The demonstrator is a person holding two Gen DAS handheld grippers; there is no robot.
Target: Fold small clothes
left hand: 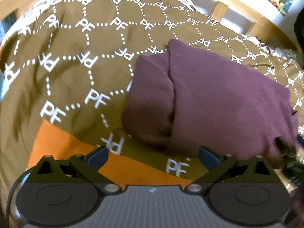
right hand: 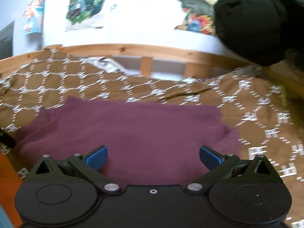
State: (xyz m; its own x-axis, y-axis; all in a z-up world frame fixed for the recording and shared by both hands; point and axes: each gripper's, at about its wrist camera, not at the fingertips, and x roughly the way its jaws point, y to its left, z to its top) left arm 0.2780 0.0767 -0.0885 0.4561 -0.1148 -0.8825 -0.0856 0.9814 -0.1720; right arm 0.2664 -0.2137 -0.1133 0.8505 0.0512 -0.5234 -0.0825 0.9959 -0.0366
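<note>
A purple garment [left hand: 218, 98] lies folded on a brown bedspread printed with white letters; one flap overlaps another along a vertical crease. In the right wrist view the same purple garment [right hand: 133, 133] spreads flat as a rough rectangle. My left gripper [left hand: 153, 156] is open near the garment's near left corner, with nothing between its blue pads. My right gripper [right hand: 153, 156] is open just above the garment's near edge, holding nothing. Part of the right gripper shows dark at the garment's right edge in the left wrist view.
The brown bedspread [left hand: 76, 72] covers the bed, with an orange cloth [left hand: 62, 148] at its near left. A wooden bed rail [right hand: 152, 51] runs along the far side, below a white wall with posters [right hand: 85, 1]. A black object [right hand: 262, 19] hangs at the upper right.
</note>
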